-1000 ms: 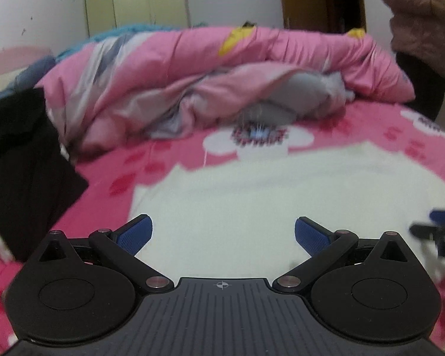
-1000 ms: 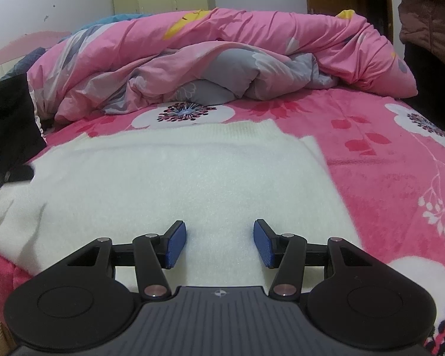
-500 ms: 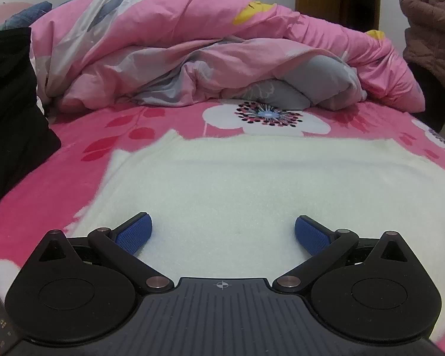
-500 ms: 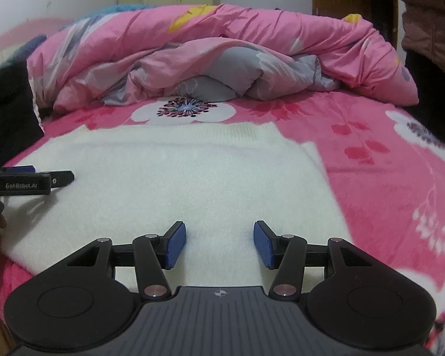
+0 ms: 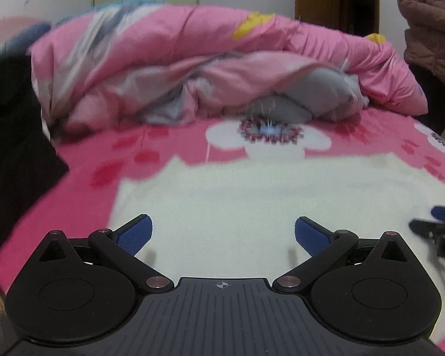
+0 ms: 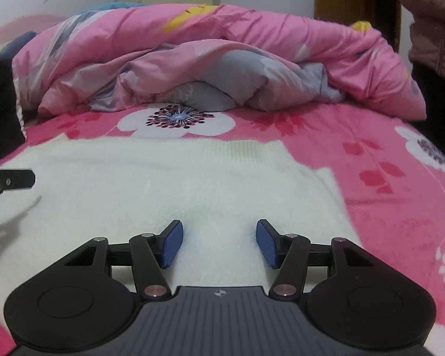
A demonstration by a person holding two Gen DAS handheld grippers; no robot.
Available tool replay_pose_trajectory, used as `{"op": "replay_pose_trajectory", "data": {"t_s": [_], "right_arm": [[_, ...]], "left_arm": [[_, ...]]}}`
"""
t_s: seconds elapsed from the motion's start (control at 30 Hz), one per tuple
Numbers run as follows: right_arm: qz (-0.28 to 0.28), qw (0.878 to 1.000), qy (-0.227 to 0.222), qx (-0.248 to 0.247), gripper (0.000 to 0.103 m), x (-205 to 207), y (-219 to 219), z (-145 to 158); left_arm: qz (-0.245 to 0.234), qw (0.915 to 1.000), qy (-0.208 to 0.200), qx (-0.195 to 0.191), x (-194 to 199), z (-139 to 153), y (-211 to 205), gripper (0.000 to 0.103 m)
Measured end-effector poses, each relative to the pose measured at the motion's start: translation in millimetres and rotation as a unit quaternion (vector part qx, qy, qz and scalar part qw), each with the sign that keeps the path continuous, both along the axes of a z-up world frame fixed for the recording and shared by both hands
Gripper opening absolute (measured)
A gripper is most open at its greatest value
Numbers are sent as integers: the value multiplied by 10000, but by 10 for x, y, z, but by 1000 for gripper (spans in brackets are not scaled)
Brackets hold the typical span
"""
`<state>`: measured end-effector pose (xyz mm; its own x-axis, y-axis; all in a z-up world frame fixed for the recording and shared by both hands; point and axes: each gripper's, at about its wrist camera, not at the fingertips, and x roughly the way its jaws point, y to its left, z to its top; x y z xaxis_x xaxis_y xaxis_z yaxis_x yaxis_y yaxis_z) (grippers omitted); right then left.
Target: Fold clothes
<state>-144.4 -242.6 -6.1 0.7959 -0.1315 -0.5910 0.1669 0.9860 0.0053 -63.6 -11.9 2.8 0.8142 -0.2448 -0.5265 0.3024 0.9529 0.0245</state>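
Left wrist view: left gripper (image 5: 223, 233) spread wide, empty, over the white sweater (image 5: 252, 201) lying flat on the pink bedsheet (image 5: 83, 178). Right wrist view: right gripper (image 6: 219, 244) parted, gripping nothing, above the same sweater (image 6: 163, 184); crumpled quilt (image 6: 210, 65) behind.
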Motion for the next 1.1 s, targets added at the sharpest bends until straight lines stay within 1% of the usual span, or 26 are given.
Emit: {"op": "replay_pose_trajectory", "data": {"t_s": [0.07, 0.17, 0.23, 0.27, 0.3, 0.37, 0.4, 0.5, 0.6, 0.63, 0.7, 0.77, 0.8, 0.87, 0.9, 0.93, 1.03, 1.1], "right_arm": [[22, 10000, -28, -22, 58, -11, -1, -5], [15, 10000, -22, -23, 58, -19, 15, -7], [32, 10000, 41, -52, 58, -5, 30, 19], [43, 9999, 78, -69, 58, 4, 38, 35], [67, 9998, 143, -92, 58, 21, 42, 67], [135, 9994, 281, -156, 57, 70, 46, 159], [185, 9992, 263, -216, 57, 96, 53, 228], [323, 9988, 23, -372, 57, 202, 67, 413], [331, 9984, -107, -451, 57, 401, 35, 462], [314, 9986, -119, -414, 56, 472, 1, 440], [266, 9991, -78, -320, 50, 595, -82, 351], [187, 9994, 81, -273, 49, 695, -174, 200], [113, 9994, 231, -251, 48, 728, -247, 83], [17, 9994, 248, 220, 48, 721, -429, -16], [-17, 9990, 239, 386, 44, 713, -483, -1], [-56, 9989, 221, 409, 41, 713, -504, 57], [-64, 9996, 84, 271, 41, 782, -546, 204], [-95, 9996, 97, 244, 40, 877, -587, 207]], "left_arm": [[33, 10000, -46, -32, 88, 72, -57, 103], [51, 9998, 160, -56, 285, 14, -127, 103], [195, 9984, 485, 219, 448, -172, -173, 103], [233, 9979, 579, 185, 479, -236, -145, 103], [236, 9978, 624, 44, 487, -278, -96, 103], [241, 9974, 671, -98, 489, -260, -37, 103], [245, 9972, 688, -131, 501, -248, -31, 103], [258, 9968, 737, -188, 557, -224, -42, 103], [271, 9962, 786, -244, 613, -200, -53, 103], [266, 9961, 807, -237, 650, -199, -59, 103], [273, 9961, 811, -201, 720, -218, -56, 103], [288, 9962, 802, -202, 770, -245, -38, 103], [296, 9961, 797, -253, 782, -258, -9, 103], [300, 9960, 776, -329, 782, -247, 20, 103], [299, 9961, 759, -342, 785, -231, 23, 103], [299, 9962, 741, -354, 788, -215, 25, 103], [369, 9961, 710, -383, 847, -201, 44, 103], [483, 9948, 759, -482, 910, -232, 87, 103]]}}
